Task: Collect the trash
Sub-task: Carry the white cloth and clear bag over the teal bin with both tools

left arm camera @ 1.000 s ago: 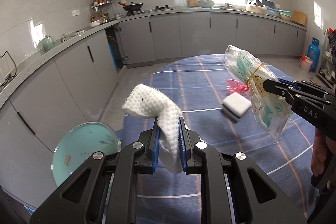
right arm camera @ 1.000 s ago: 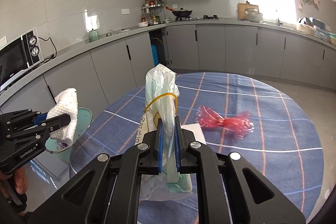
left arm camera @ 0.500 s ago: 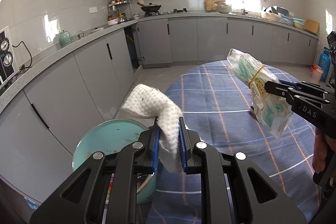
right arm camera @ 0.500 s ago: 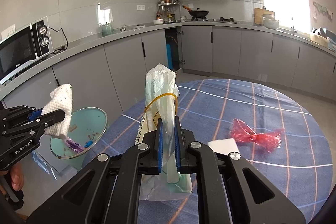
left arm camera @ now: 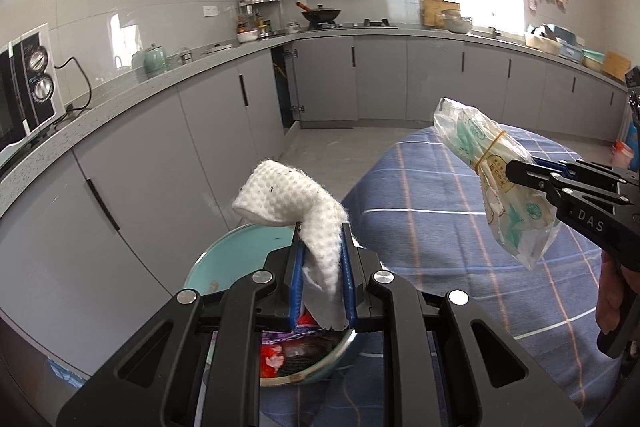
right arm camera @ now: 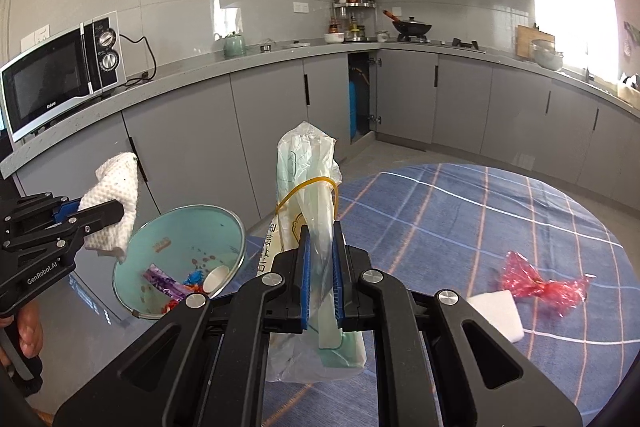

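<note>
I saw a crumpled white dimpled paper towel flecked with dark specks, pinched upright above a round teal trash bin holding colourful wrappers and a paper cup. A clear plastic bag with green print, bound by a yellow rubber band, hung clamped just beside the bin. A crinkled red cellophane wrapper and a white sponge block lay on the blue-checked counter.

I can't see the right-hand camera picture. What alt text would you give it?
The right gripper pinches a clear plastic bag bound with a rubber band, while the left gripper holds a white cloth over a teal trash bin beside a blue plaid table. A red wrapper and white sponge lie on the table; grey kitchen cabinets stand behind.
</note>
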`<action>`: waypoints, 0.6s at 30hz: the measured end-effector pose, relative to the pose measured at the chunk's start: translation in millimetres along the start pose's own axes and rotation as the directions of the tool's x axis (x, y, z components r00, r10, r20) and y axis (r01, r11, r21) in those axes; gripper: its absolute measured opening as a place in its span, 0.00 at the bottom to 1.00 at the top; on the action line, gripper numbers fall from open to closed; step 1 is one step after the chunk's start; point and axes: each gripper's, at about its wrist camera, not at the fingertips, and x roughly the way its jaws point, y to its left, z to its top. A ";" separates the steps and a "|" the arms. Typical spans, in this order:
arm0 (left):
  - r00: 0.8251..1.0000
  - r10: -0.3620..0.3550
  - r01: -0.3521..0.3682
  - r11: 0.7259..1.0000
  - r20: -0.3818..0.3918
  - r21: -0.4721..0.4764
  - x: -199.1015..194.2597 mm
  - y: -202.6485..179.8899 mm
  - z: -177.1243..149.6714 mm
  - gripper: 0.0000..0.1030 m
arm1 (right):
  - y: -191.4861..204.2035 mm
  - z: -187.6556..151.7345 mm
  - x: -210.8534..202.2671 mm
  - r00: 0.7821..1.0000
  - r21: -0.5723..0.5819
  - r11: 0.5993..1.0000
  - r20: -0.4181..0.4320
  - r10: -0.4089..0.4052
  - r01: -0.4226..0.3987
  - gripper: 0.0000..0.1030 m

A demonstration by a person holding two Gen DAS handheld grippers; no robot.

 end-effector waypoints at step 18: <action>0.996 0.076 -0.079 0.994 -0.037 -0.081 18.6 58.5 -12.9 0.16 | 52.7 11.5 41.8 0.997 -0.073 0.995 -0.034 0.064 -0.066 0.10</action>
